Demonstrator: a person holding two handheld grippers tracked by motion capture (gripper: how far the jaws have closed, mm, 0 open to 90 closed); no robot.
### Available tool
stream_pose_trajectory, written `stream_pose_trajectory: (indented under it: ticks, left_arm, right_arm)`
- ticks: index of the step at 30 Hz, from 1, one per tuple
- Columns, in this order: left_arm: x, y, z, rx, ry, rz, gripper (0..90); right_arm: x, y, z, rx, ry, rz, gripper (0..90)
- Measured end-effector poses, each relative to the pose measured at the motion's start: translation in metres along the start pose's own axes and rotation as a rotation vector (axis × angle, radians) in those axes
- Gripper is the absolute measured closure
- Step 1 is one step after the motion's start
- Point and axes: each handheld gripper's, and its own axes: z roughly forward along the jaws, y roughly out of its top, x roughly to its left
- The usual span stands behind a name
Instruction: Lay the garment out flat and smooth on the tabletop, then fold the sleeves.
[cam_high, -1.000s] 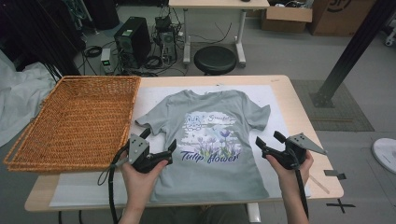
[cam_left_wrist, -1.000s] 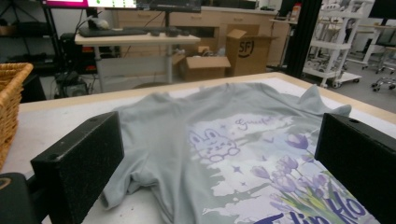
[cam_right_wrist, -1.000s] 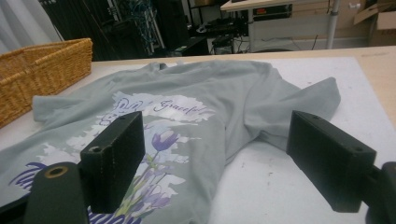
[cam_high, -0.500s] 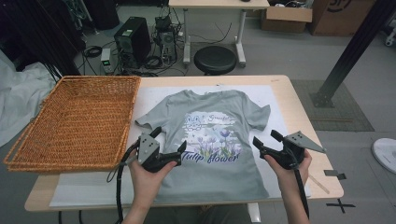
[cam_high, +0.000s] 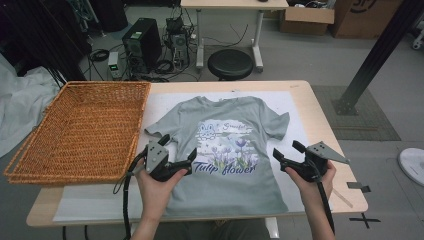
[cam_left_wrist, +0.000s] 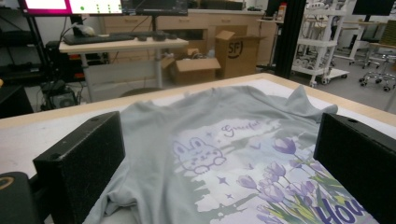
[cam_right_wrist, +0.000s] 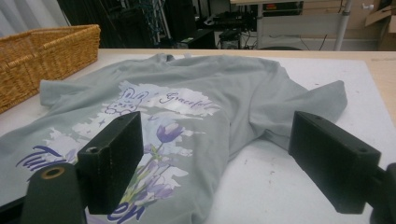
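A grey T-shirt (cam_high: 227, 107) with a bunny and purple tulip print lies flat, face up, on a white mat (cam_high: 295, 112). My left gripper (cam_high: 178, 146) hovers open over the shirt's lower left side, near the left sleeve. Its own view looks across the print (cam_left_wrist: 201, 116) between wide-apart jaws. My right gripper (cam_high: 286, 148) stands open just off the shirt's right side edge, below the right sleeve. In its view, the shirt's edge and the sleeve (cam_right_wrist: 219, 79) lie between the jaws. Neither gripper holds anything.
A wicker basket (cam_high: 80, 130) sits on the table's left part, close to the shirt's left sleeve. The wooden table edge (cam_high: 322, 120) runs right of the mat. Behind the table stand a black stool (cam_high: 230, 64) and a computer tower (cam_high: 142, 45).
My left gripper has moved right and forward from the shirt's left edge to over its lower left part. The right gripper has shifted slightly left. The shirt lies as before.
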Motion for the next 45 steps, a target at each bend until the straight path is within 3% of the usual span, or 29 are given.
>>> stream_pose_trajectory:
  ticks: [15, 25, 33, 45]
  left_arm:
    - [0.002, 0.000, -0.004, -0.015, 0.020, -0.006, 2.3]
    - [0.011, 0.000, -0.005, -0.009, 0.028, -0.002, 2.9]
    - [0.015, -0.002, -0.003, -0.002, 0.044, 0.004, 4.5]
    - [0.019, -0.003, 0.003, 0.007, 0.059, -0.010, 4.8]
  right_arm:
    - [-0.002, 0.000, -0.001, -0.033, -0.015, 0.044, 16.1]
    - [0.000, 0.001, 0.003, -0.042, 0.010, 0.074, 18.2]
    - [-0.007, 0.001, 0.010, -0.054, 0.007, 0.089, 24.4]
    - [-0.017, 0.004, 0.018, -0.054, 0.000, 0.109, 25.9]
